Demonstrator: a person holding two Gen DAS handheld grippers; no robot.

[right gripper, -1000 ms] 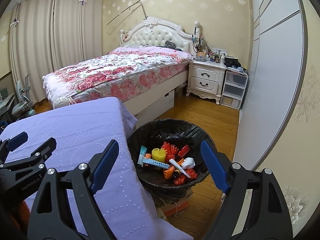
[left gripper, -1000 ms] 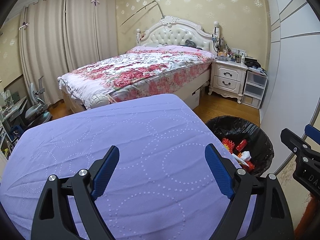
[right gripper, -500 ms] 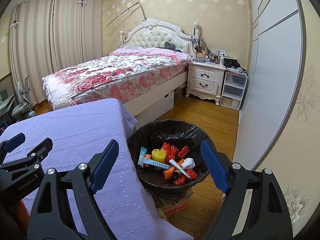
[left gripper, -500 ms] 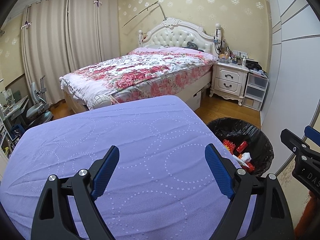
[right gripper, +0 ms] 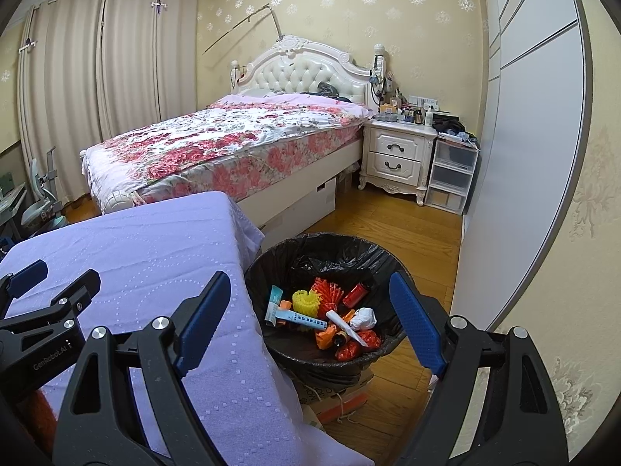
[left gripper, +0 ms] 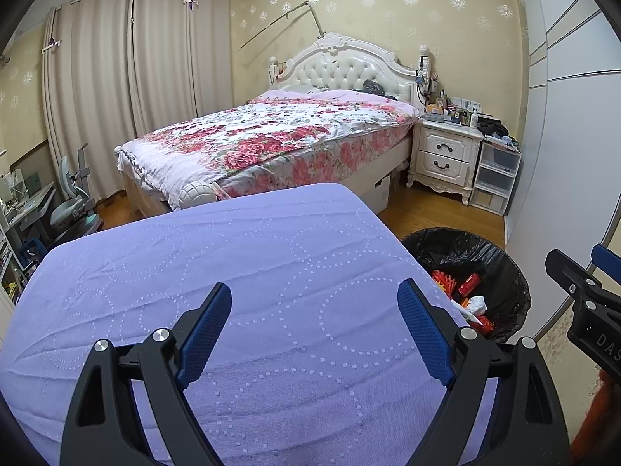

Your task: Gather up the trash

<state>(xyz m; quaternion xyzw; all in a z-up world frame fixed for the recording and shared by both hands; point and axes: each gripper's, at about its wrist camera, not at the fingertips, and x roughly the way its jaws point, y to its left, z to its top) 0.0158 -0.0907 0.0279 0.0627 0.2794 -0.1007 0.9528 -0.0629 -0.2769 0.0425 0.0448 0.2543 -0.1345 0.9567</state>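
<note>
A round bin lined with a black bag (right gripper: 372,256) stands on the floor beside the purple-clothed table (right gripper: 147,256). Inside lie several bits of trash (right gripper: 330,314): red and orange wrappers, a yellow ribbed piece, a tube, a white crumpled wad. My right gripper (right gripper: 306,318) hangs open above the bin's near edge, nothing between its blue pads. My left gripper (left gripper: 316,328) stands open over the table cloth (left gripper: 233,256), holding nothing. In the left wrist view the bin (left gripper: 500,272) shows at the table's right, with the right gripper's fingers (left gripper: 582,283) at the frame edge.
A bed with a floral cover (left gripper: 271,139) lies beyond the table. A white nightstand (right gripper: 396,159) and plastic drawers (right gripper: 452,178) stand by the wardrobe (right gripper: 531,147). Wooden floor (right gripper: 388,221) runs between bed and wardrobe. A cardboard box (right gripper: 333,396) sits under the bin.
</note>
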